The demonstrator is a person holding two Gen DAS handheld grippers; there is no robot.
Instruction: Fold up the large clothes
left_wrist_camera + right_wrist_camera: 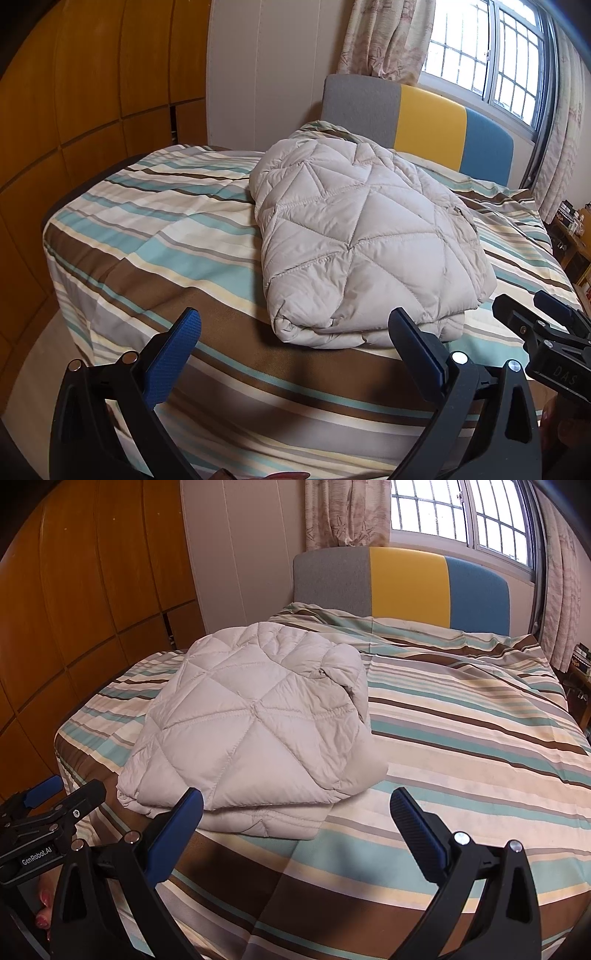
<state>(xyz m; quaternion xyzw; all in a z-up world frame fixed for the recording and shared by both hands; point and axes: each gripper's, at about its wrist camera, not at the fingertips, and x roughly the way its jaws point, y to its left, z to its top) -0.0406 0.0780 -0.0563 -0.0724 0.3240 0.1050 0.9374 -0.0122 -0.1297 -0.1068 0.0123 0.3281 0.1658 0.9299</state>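
Observation:
A beige quilted puffer jacket (365,243) lies folded into a thick bundle on the striped bed (166,236). It also shows in the right wrist view (251,734). My left gripper (295,328) is open and empty, just short of the bundle's near edge. My right gripper (295,808) is open and empty, with its left finger (181,823) in front of the bundle's near edge. The right gripper also shows at the right edge of the left wrist view (546,325). The left gripper shows at the left edge of the right wrist view (48,805).
A grey, yellow and blue headboard (406,583) stands at the far end of the bed below a barred window (461,513) with curtains. Wooden wardrobe doors (92,92) run along the left. A cluttered shelf (576,229) stands at the right.

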